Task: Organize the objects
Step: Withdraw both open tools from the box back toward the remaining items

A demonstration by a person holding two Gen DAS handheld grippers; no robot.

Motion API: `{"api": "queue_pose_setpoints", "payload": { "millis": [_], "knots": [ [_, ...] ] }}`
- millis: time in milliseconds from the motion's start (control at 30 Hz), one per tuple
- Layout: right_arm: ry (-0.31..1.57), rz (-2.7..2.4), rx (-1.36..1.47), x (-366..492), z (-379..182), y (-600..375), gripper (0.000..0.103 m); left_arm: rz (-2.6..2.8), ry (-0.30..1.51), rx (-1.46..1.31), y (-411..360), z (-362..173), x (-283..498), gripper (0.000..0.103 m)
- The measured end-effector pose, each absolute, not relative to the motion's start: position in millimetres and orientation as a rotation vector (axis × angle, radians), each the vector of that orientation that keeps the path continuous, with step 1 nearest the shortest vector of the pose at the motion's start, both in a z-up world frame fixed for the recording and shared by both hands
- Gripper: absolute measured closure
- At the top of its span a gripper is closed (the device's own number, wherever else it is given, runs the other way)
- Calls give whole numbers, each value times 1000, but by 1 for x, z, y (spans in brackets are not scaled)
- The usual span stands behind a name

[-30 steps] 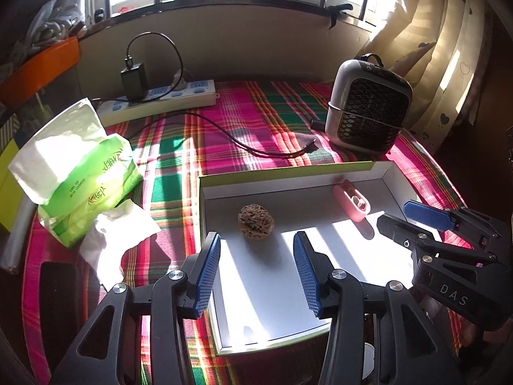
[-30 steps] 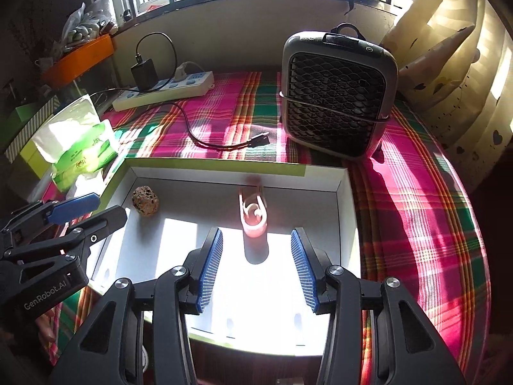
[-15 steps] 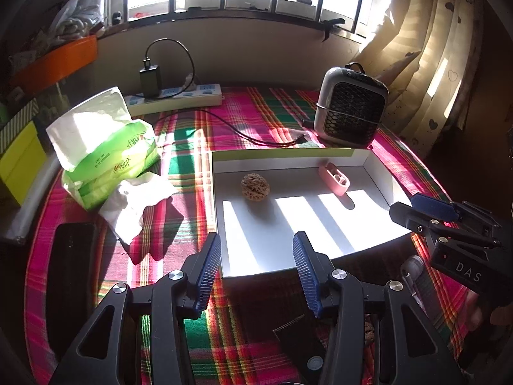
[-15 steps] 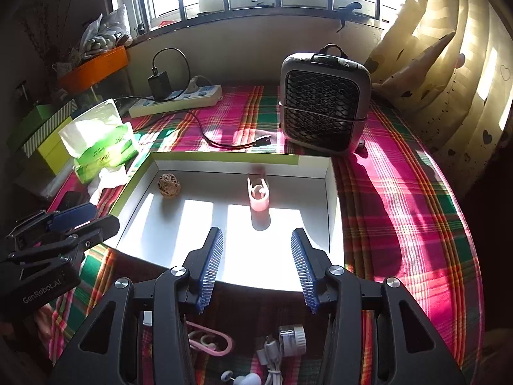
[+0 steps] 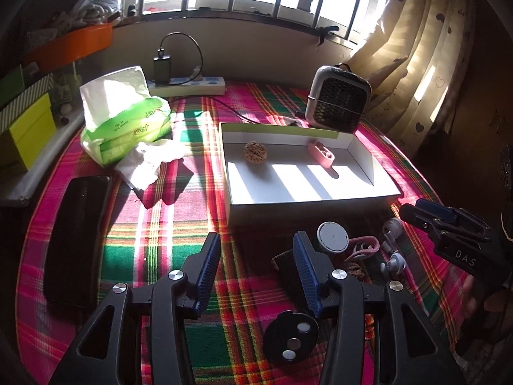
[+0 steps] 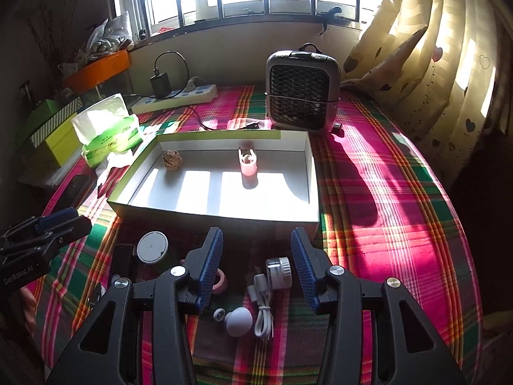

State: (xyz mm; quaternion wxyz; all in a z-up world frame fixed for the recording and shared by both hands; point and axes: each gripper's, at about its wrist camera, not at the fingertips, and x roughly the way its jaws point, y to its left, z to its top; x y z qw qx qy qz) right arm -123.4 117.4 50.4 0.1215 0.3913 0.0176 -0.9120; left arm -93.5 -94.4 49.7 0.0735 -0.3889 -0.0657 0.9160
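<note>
A white open box point(image 5: 381, 192) point(image 6: 315, 189) lies on the plaid cloth, holding a brown walnut point(image 5: 255, 151) point(image 6: 172, 159) and a pink clip point(image 5: 321, 154) point(image 6: 248, 163). In front of the box lie loose small things: a round white-lidded jar point(image 5: 332, 237) point(image 6: 152, 246), a white cable point(image 6: 263, 304), a small clear jar point(image 6: 278, 272), a grey knob point(image 6: 239, 320), a pink ring point(image 5: 362, 247) and a black disc point(image 5: 291, 337). My left gripper point(image 5: 256, 272) hangs open over the cloth with nothing between its jaws. My right gripper point(image 6: 256, 266) is open above the cable and clear jar, apart from them.
A tissue pack point(image 5: 125, 118) and crumpled tissue point(image 5: 150, 163) lie left of the box, a black case point(image 5: 75, 237) nearer. A small heater point(image 6: 301, 89) and a power strip point(image 6: 174, 98) stand at the back. Curtains point(image 6: 433, 64) hang at the right.
Both grippers have drawn back from over the box toward the near side of the table. The loose small things in front of the box have come into view. Both jaws kept their width.
</note>
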Motion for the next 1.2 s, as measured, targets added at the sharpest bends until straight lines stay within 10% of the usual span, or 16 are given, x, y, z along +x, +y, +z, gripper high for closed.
{"api": "queue_pose_setpoints", "payload": {
  "millis": [1200],
  "knots": [
    [71,-2493,1139,-84,23,111,56,2544,-157,-1276,-84,6,-49,54]
  ]
}}
